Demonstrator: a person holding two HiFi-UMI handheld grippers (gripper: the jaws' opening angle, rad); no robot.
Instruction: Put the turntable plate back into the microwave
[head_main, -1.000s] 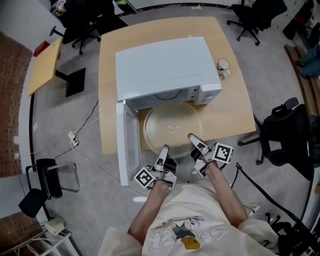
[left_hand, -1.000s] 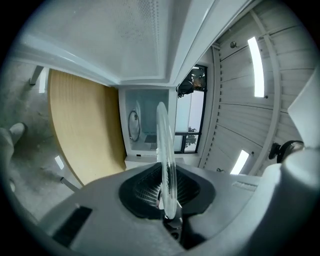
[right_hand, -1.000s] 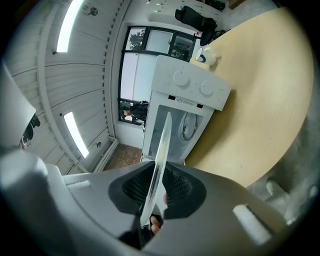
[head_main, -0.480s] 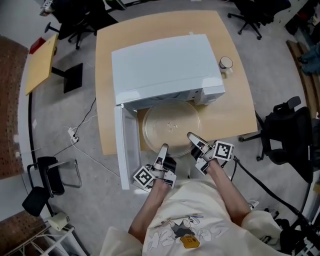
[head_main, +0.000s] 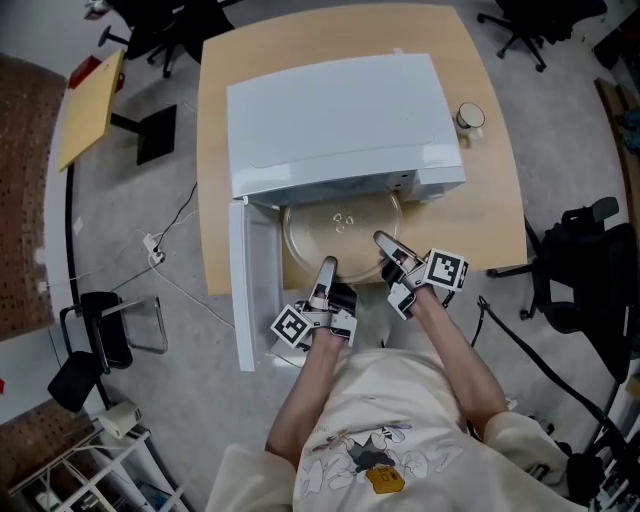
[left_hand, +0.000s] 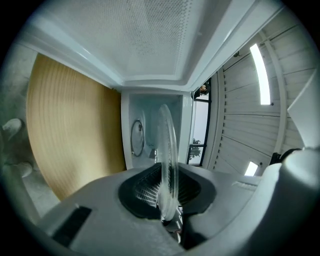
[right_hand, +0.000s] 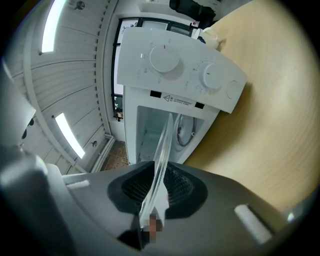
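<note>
The clear glass turntable plate (head_main: 340, 225) lies level, its far half inside the open white microwave (head_main: 335, 110) and its near rim sticking out. My left gripper (head_main: 327, 270) is shut on the near-left rim. My right gripper (head_main: 384, 244) has the near-right rim between its jaws, which are opening, pads still on the glass. In the left gripper view the plate (left_hand: 167, 145) runs edge-on from the jaws (left_hand: 167, 195) into the cavity. From the right gripper's own jaws (right_hand: 156, 192) the plate (right_hand: 162, 142) reaches into the cavity below the panel with two dials (right_hand: 180, 70).
The microwave door (head_main: 243, 285) hangs open to the left, past the wooden table's (head_main: 485, 210) front edge. A small white cup (head_main: 469, 117) stands right of the microwave. Black office chairs (head_main: 590, 260) stand on the grey floor at the right, and cables lie at the left.
Both grippers have pushed the plate forward and a little down. More of it now lies under the microwave's roof.
</note>
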